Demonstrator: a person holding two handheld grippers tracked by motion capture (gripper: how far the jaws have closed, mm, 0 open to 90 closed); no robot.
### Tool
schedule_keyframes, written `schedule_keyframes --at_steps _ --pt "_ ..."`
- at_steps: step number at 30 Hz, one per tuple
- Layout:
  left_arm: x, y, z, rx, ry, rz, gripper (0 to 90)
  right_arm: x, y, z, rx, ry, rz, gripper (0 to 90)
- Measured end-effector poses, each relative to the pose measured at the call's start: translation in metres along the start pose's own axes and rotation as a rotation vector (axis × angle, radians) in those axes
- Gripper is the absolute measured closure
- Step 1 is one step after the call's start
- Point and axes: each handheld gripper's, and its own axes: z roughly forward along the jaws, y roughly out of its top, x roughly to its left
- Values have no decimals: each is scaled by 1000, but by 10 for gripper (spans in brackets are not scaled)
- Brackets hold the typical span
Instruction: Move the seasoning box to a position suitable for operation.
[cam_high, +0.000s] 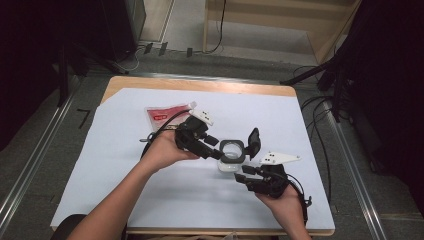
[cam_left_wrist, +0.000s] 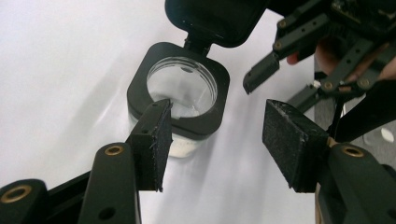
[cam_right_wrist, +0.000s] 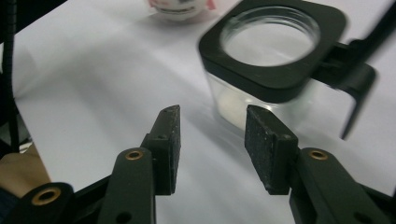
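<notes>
The clear jar (cam_high: 231, 159) sits on the white sheet (cam_high: 125, 150) right of centre, between the two grippers, and its black hinged lid (cam_high: 254, 141) is flipped up and back, so the opening looks done. Inside, a little white powder lies at the bottom, well short of full. By my read, what remains is filling or closing it; the red-and-white pouch (cam_high: 162, 116) lies untouched farther back on the sheet.

The left gripper (cam_left_wrist: 212, 140) comes in from the left, tilted down over the jar, jaws spread wide, one pad just at the black collar (cam_left_wrist: 140, 88) and holding nothing. The right gripper (cam_right_wrist: 211, 144) sits low at the near right, pointing at the jar's glass wall, jaws moderately apart and empty, close to the jar but not touching. Both hands grip their handles, forearms angled inward from the table's near edge.
</notes>
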Motion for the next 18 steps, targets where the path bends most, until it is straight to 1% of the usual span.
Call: schedule_keyframes --at_steps 1,2,3,4,5,8,9,10,11,13,14,15,18 --pt "0 -2 -2 1 4 0 444 2 1 1 2 0 -5 574" --pt "0 -3 -3 6 10 -5 444 5 1 2 -3 13 -6 579" --pt "1 -4 -5 10 14 -4 443 6 2 3 -4 17 -6 577" --pt "1 -5 -9 7 22 -11 440 9 3 4 -6 23 2 571" --pt "1 -7 -12 -9 15 -17 434 12 3 6 -5 31 2 563" --pt "2 -13 -21 -27 16 -43 428 18 5 11 2 43 -26 541" --pt "2 -13 -23 -19 24 -37 425 19 5 13 3 48 -38 532" --pt "3 -15 -25 -26 33 -36 425 20 6 15 8 55 -41 524" --pt "3 -17 -28 -17 47 -36 424 22 6 18 16 60 -46 512" --pt "3 -21 -32 -5 73 -34 421 25 8 24 31 71 -66 466" --pt "4 -22 -34 -5 79 -33 421 27 8 26 39 78 -65 455" --pt "4 -26 -36 -12 83 -41 420 28 9 29 38 84 -73 455" --pt "7 -32 -42 -29 86 -58 421 32 10 37 57 100 -81 454"
